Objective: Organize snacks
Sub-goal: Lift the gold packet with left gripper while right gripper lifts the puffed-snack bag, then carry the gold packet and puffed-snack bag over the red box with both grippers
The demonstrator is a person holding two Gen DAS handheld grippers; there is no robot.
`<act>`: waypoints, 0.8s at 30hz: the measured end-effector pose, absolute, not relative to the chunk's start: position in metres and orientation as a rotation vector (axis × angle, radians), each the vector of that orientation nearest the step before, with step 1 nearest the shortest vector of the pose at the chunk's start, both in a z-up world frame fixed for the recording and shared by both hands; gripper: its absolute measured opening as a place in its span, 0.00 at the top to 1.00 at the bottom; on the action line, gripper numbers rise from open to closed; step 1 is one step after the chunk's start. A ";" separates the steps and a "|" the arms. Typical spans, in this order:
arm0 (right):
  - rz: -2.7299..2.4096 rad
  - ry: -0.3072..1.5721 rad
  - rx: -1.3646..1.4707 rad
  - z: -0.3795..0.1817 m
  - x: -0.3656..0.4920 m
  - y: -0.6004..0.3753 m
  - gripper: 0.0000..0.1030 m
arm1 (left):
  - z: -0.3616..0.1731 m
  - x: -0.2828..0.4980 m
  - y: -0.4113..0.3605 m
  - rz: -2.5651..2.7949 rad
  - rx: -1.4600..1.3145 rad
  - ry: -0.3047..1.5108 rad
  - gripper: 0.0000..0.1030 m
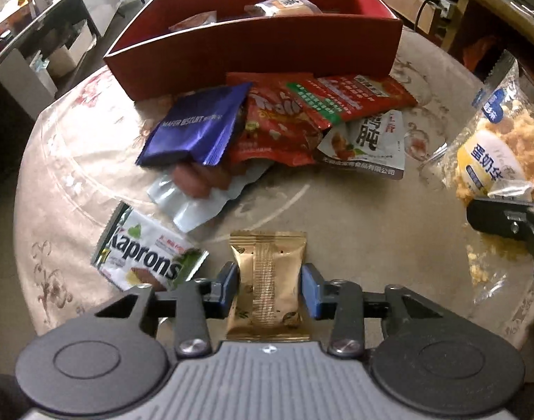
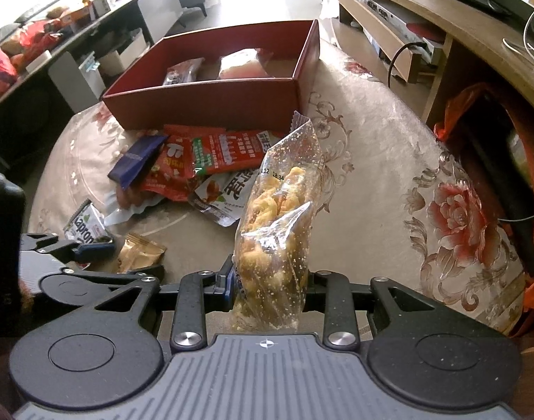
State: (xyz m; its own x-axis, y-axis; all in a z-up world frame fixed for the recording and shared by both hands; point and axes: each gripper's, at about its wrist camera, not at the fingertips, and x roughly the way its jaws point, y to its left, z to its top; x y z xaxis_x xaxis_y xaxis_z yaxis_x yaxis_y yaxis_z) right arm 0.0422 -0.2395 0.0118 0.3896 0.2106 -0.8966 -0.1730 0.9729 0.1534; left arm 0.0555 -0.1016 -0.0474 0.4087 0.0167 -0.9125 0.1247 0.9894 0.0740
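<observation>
Left wrist view: the left gripper [image 1: 269, 281] has its two blue pads pressed on the sides of a small gold packet [image 1: 268, 280]. The jaws are clamped on it. The packet lies flat on the flowery tablecloth [image 1: 389, 217], so a squeeze from both sides is the easy way to get hold of it. I think the plan is to lift it and drop it in the red box [image 1: 256, 47] at the far side of the table.

Just beside the gold packet lies a white and green Kaprons packet [image 1: 146, 253]. Further off, up against the front wall of the box, sits a loose heap: a purple biscuit packet [image 1: 197, 126], red packets [image 1: 284, 122] and a white pouch [image 1: 368, 147]. They are all outside the box, so most of the tidying is not done.

In the right wrist view, the right gripper [image 2: 267, 285] is clamped on the bottom end of a clear bag of yellow crunchy bits [image 2: 277, 210]. The bag stands up and leans a little, off the cloth. Held by one end like that, it can go over the wall of the box and be let go. Two snacks are already in the box: a pale wrapped one [image 2: 244, 64] and a dark one [image 2: 181, 71].

The bag is soft, and crumbs may get crushed.
</observation>
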 end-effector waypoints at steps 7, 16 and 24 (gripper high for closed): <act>0.236 1.122 0.034 0.017 0.046 -0.234 0.63 | -0.029 0.058 -0.090 -0.104 0.072 1.099 0.60; 0.226 1.062 0.023 0.032 0.064 -0.221 0.63 | 0.008 0.081 -0.077 -0.151 0.008 0.980 0.60; 0.223 1.033 0.039 0.040 0.105 -0.202 0.63 | 0.016 0.132 -0.058 -0.130 -0.052 0.937 0.60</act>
